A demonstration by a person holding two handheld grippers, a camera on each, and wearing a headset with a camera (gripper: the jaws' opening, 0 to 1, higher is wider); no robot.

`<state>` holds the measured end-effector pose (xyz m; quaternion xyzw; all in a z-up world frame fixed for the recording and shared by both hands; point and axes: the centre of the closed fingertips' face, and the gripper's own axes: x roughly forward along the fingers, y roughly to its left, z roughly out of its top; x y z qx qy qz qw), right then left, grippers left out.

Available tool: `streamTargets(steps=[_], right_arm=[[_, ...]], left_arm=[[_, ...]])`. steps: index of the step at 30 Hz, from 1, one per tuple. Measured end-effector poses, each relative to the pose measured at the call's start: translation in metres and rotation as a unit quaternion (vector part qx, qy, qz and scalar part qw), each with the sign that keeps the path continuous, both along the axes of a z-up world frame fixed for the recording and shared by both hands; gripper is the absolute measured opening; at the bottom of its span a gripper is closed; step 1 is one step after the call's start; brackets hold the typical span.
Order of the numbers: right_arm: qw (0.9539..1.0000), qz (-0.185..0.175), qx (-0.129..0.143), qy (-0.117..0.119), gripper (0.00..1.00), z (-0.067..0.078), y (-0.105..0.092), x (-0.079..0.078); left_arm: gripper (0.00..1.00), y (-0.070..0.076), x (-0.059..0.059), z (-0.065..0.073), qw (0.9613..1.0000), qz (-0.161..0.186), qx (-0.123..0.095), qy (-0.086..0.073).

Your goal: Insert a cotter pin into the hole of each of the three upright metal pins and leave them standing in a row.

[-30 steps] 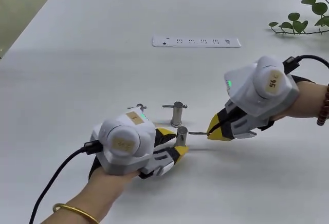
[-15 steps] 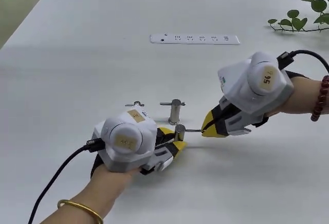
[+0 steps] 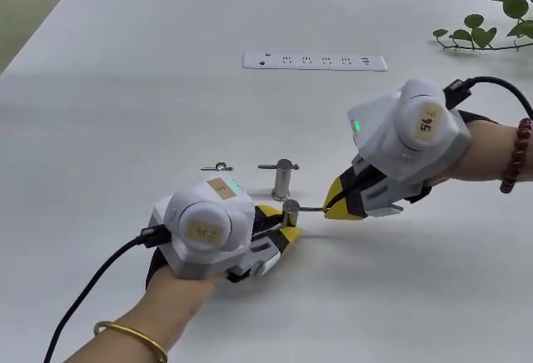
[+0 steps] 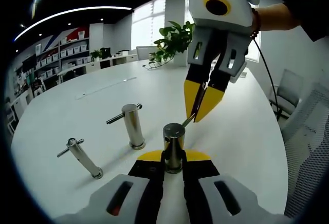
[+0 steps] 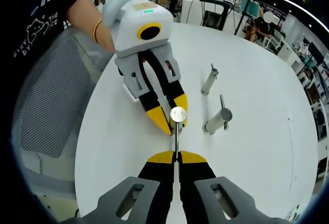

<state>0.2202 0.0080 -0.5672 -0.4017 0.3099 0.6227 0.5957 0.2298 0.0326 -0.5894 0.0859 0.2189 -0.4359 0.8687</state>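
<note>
Metal pins [image 3: 283, 180] standing in a row on wide white table [image 3: 100, 88], bare top all round, power strip [image 3: 315, 62] well behind, plant [image 3: 491, 34] at far right edge. Right gripper [image 3: 331, 208], sticker roughly "56", clamped on cotter pin [image 3: 312, 209], tip at head of nearest pin [image 3: 291, 211]. Left gripper [image 3: 287, 228], sticker unreadable, closed round that pin's base.
</note>
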Motion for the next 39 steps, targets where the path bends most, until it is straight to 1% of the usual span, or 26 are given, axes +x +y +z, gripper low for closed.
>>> streamTargets(steps=[3,5,8,12,15,20,25,31,36,39], right_arm=[[1.0,0.001,-0.001,0.0,0.0,0.0,0.0,0.0],[1.0,-0.003,0.001,0.001,0.0,0.0,0.0,0.001],[0.9999,-0.002,0.009,0.005,0.0,0.001,0.004,-0.001],[1.0,0.002,0.004,-0.001,0.0,0.0,0.005,0.001],[1.0,0.001,0.01,0.0,0.0,0.001,0.008,0.001],[0.9999,0.006,0.011,-0.003,0.0,0.0,0.015,0.002],[0.9999,0.006,0.011,-0.003,0.0,-0.002,0.014,0.003],[0.9998,-0.009,0.017,0.001,0.0,-0.002,0.017,0.004],[0.9995,-0.022,0.024,-0.002,0.0,-0.001,0.021,0.006],[0.999,-0.033,0.031,0.0,0.04,0.004,0.021,0.006]], left_arm=[[0.1,0.0,0.0,0.0,1.0,0.0,0.002,-0.002],[0.1,0.0,0.0,0.0,1.0,-0.001,0.005,-0.007],[0.1,0.0,0.0,0.0,1.0,-0.002,0.003,-0.005],[0.1,0.0,0.001,-0.001,1.0,0.0,0.004,-0.004],[0.1,0.0,0.001,-0.001,1.0,0.001,0.002,-0.003],[0.1,0.0,0.001,-0.001,1.0,0.001,0.002,-0.004],[0.1,0.0,0.001,-0.001,1.0,0.0,0.003,-0.005],[0.1,0.0,0.001,-0.001,1.0,0.001,0.002,-0.006],[0.1,0.0,0.002,-0.001,1.0,0.0,0.004,-0.008],[0.1,0.0,0.002,-0.001,1.0,-0.001,0.004,-0.009]])
